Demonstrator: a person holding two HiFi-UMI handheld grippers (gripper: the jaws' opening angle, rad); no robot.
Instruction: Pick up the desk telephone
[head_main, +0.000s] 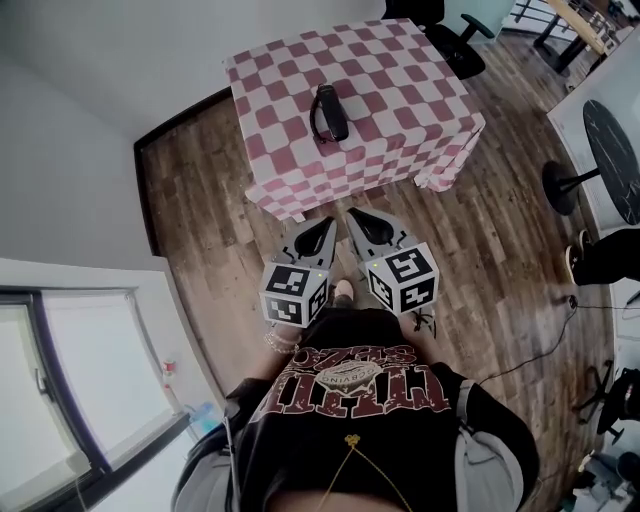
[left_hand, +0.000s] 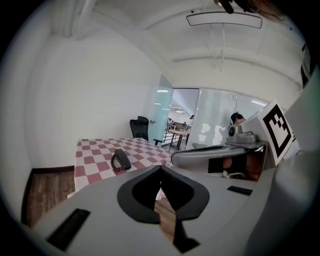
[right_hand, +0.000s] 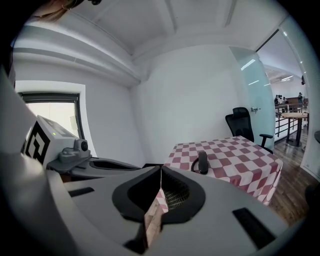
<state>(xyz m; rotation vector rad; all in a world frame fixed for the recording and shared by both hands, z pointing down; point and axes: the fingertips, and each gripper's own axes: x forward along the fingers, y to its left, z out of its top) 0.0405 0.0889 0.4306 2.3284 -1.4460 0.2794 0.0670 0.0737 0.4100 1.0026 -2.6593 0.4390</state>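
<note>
The desk telephone (head_main: 330, 112), a black handset with a curled cord, lies on a table with a pink and white checked cloth (head_main: 400, 80). Both grippers hover over the wooden floor in front of the table, short of its near edge. My left gripper (head_main: 330, 222) and right gripper (head_main: 352, 214) sit side by side, tips pointing at the table, each shut with nothing in it. The left gripper view has the telephone (left_hand: 120, 159) beyond the left gripper (left_hand: 160, 170). In the right gripper view the telephone (right_hand: 202, 162) lies past the right gripper (right_hand: 161, 169).
A black office chair (head_main: 450, 35) stands behind the table. A round black table (head_main: 615, 160) on a pedestal is at the right. A white wall runs along the left, with a window (head_main: 80, 380) near me. A cable (head_main: 540, 345) trails on the floor at the right.
</note>
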